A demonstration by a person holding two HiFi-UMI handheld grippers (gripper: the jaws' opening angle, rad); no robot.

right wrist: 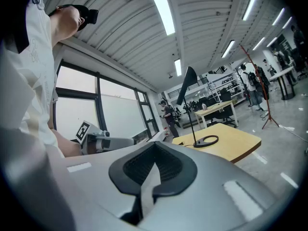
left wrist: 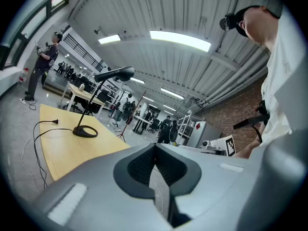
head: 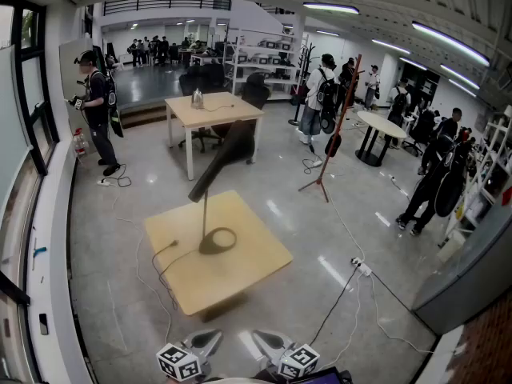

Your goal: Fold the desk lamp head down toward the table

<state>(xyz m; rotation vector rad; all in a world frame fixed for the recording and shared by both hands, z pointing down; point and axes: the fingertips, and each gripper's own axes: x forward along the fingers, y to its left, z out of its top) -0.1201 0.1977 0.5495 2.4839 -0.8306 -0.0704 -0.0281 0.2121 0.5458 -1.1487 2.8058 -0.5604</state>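
A black desk lamp (head: pixel 210 190) stands on a small wooden table (head: pixel 240 270), its ring base (head: pixel 218 240) on the top and its long head (head: pixel 226 160) raised up and back. Its cord (head: pixel 160 264) trails off the table's left edge. Both grippers are well short of the table, at the bottom edge of the head view. My left gripper (head: pixel 210 341) is shut and holds nothing; the lamp (left wrist: pixel 113 74) is far off in its view. My right gripper (head: pixel 266 341) is shut and empty too, with the lamp (right wrist: pixel 187 85) distant.
A second wooden table (head: pixel 212 110) with chairs stands behind. A red coat stand (head: pixel 336 126) is at the right. Cables and a power strip (head: pixel 362 267) lie on the floor to the right of the table. Several people stand around the hall. Windows line the left wall.
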